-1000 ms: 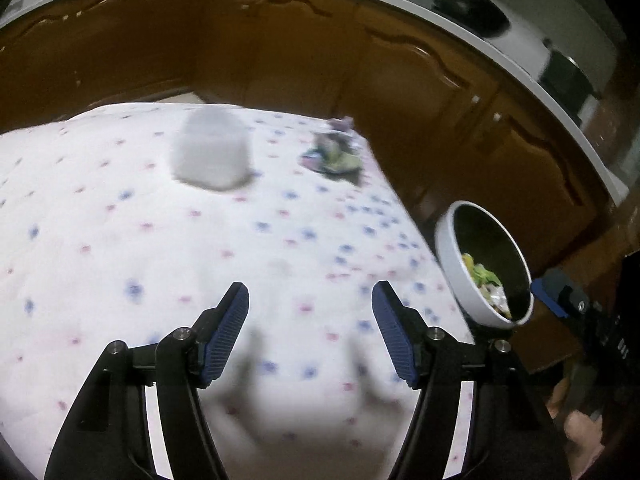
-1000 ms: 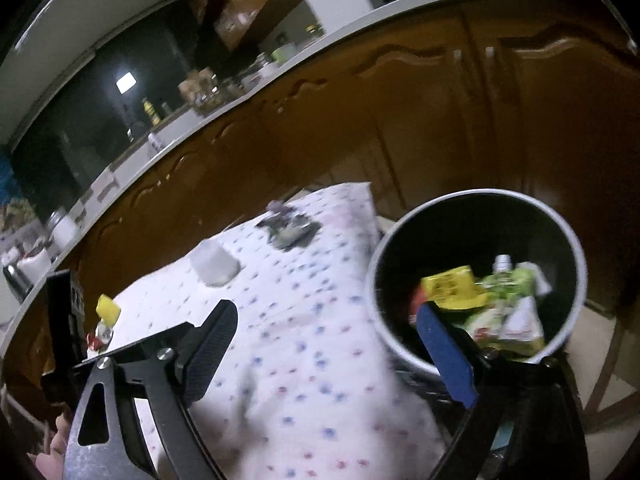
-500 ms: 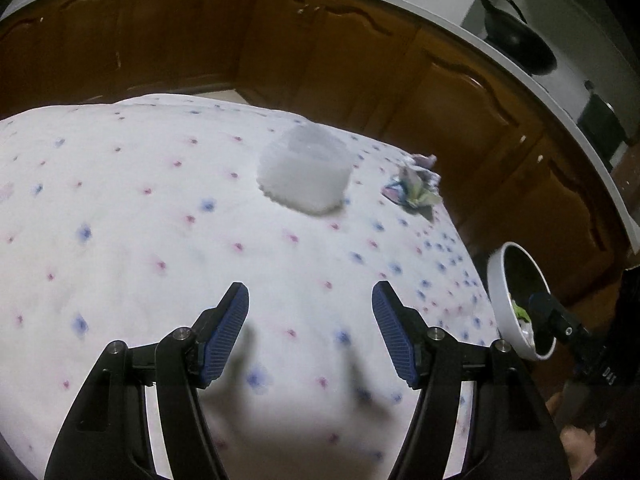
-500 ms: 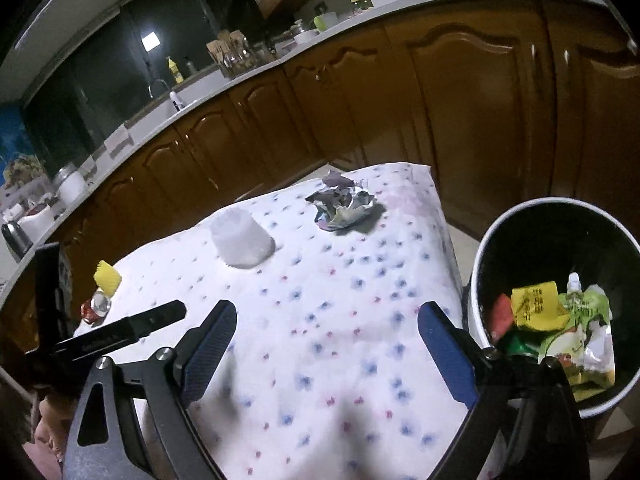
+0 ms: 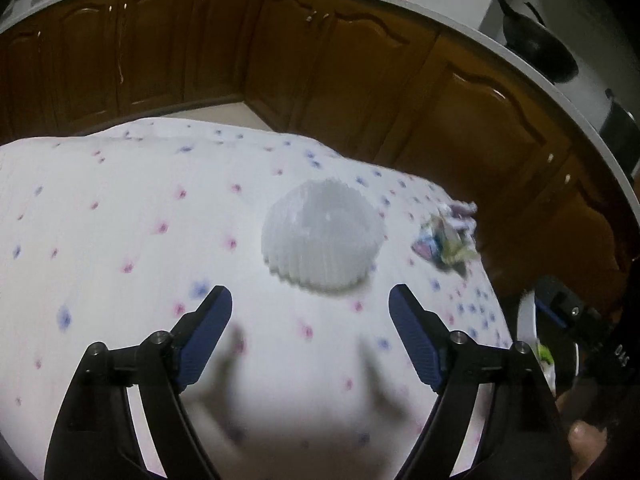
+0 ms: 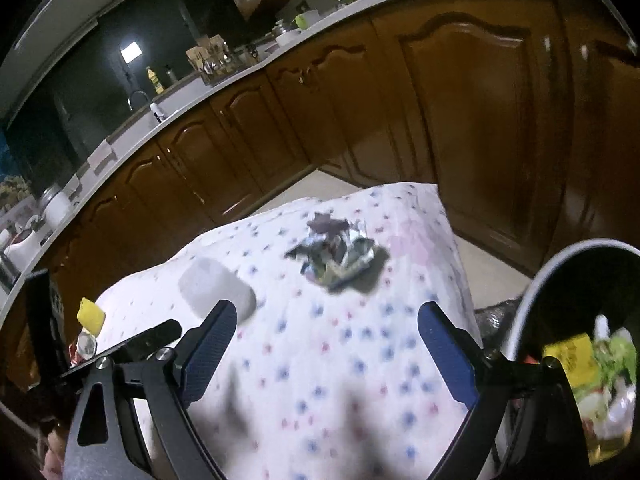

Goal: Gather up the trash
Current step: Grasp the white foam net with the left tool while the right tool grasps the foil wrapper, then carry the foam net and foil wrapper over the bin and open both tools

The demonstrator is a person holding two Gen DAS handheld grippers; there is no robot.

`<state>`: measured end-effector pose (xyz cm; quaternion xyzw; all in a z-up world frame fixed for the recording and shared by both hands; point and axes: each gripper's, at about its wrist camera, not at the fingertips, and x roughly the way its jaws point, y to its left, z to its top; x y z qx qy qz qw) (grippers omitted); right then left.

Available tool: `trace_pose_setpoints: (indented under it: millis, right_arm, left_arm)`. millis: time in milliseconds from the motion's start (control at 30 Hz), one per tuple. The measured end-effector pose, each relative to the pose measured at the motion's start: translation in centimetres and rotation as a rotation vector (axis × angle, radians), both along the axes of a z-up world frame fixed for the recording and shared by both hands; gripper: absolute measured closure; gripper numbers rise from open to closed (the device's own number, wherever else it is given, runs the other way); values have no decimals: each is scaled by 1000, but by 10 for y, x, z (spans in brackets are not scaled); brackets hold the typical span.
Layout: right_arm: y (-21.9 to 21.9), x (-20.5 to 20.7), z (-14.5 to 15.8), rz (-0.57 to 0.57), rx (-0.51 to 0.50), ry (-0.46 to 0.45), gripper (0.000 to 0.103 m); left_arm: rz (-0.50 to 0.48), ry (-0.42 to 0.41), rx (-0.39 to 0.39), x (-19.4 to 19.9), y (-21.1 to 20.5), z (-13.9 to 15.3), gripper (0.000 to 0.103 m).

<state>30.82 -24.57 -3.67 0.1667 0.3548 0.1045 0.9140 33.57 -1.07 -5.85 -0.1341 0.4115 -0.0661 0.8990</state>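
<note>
Both grippers hang over a table covered in a white cloth (image 5: 120, 208) dotted with small pink and blue flowers. The left gripper (image 5: 310, 320) points down at a white ribbed paper cup (image 5: 322, 236) that lies upside down on the cloth just ahead of its blue pads; its jaws have just been opening wider and nothing sits between them, only bare cloth. The cup is near the fingertips but not touching either one.

To the right of the cup, near the far corner of the table, lies a crumpled wrapper (image 5: 446, 236), shiny with bits of green and purple. Seen from the right gripper (image 6: 326, 330), that wrapper (image 6: 334, 254) is ahead and roughly centred between its fingers, well apart from them. This gripper's jaws stand wide too, with nothing in them.

Off the right edge of the table sits a round bin (image 6: 532, 292) with a pale rim and dark inside, already holding a yellow packet and some green and white scraps. The left gripper's black frame shows at the left of the right-hand view, and a yellow object (image 6: 91, 313) lies at the table's left edge beyond it. Dark wooden cabinets (image 5: 360, 88) run behind the table.
</note>
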Motion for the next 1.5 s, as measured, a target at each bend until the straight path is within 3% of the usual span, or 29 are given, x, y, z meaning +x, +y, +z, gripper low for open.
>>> trace_pose_setpoints:
  millis: [233,367,400,467,533,567,600,733,800,1500]
  right_arm:
    - [15,53,-18,20,-39,68,10]
    - [21,75,-31,23,-59,95,14]
    - [23,77,-32,24,-65,96,25]
    - [27,82,-36,40,-79,108,46]
    - [30,80,-36,39,-103,98,54]
    - [31,77,-34,40,-109,88,69]
    - [31,74,-33,45,-110,83,79]
    - [25,55,-28,45,-84,62,83]
    - [21,44,-25,51,-59,59,102]
    - [4,-65,22,112,47,-65,103]
  left_arm:
    - [21,-1,75,33,-13,-11,20]
    - [22,-2,75,40,-15,-17,21]
    - [18,-7,81,40,-16,-17,22]
    - [-4,-9,84,41,-19,-19,51]
    - [-24,-2,87,41,-21,-21,67]
    - [-30,-6,88,40,-20,-21,81]
    - [-36,-8,85,39,-20,-21,84]
    - [-46,-21,63,29,-17,-16,91]
    - [-50,-26,58,19,-16,-12,91]
    - [-131,-69,-11,-86,-17,27,92]
